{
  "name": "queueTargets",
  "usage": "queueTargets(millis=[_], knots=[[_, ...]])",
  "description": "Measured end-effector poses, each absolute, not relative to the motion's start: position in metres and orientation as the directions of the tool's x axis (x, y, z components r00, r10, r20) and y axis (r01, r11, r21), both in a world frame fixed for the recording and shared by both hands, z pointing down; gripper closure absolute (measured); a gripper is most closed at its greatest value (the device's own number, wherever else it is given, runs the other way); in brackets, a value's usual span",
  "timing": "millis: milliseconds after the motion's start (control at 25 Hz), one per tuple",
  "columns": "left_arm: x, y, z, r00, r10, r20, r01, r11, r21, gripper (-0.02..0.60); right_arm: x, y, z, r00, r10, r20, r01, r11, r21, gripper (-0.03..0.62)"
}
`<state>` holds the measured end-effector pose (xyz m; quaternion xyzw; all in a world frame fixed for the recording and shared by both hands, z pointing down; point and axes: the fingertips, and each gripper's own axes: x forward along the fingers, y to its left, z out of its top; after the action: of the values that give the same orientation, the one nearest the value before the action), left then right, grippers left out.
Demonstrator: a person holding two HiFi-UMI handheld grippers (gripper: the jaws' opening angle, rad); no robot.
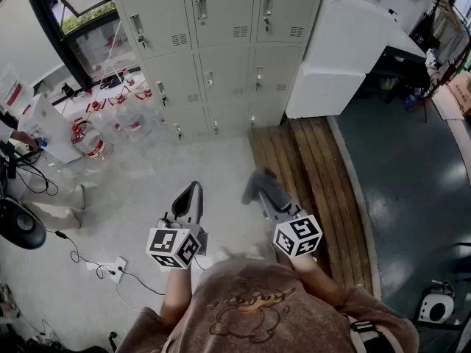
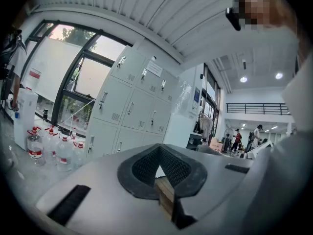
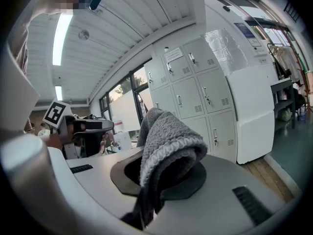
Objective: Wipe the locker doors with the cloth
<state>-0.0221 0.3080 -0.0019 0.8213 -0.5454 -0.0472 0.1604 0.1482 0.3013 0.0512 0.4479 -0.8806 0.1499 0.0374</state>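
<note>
While apart from the lockers [image 1: 213,43], two hand-held grippers [image 1: 194,191] [image 1: 266,197], one cloth [image 3: 166,141].

— Is the way to the locker doors [image 1: 221,50] open?
— Straight ahead, yes: bare floor [image 1: 184,160] runs right up to them.
— And the sides?
— On the left, water bottles [image 1: 92,142] crowd their foot. On the right, a white cabinet [image 1: 346,57] stands against them, with wooden planks [image 1: 294,153] lying before it.
</note>
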Motion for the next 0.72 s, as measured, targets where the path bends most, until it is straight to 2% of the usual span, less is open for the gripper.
queueTargets(millis=[720], knots=[[-0.055, 0.315, 0.003, 0.446, -0.890, 0.093, -0.863, -0.401, 0.308, 0.588, 0.108, 0.311, 0.056, -0.571, -0.789, 0.226, -0.821, 0.547, -0.163, 0.557]])
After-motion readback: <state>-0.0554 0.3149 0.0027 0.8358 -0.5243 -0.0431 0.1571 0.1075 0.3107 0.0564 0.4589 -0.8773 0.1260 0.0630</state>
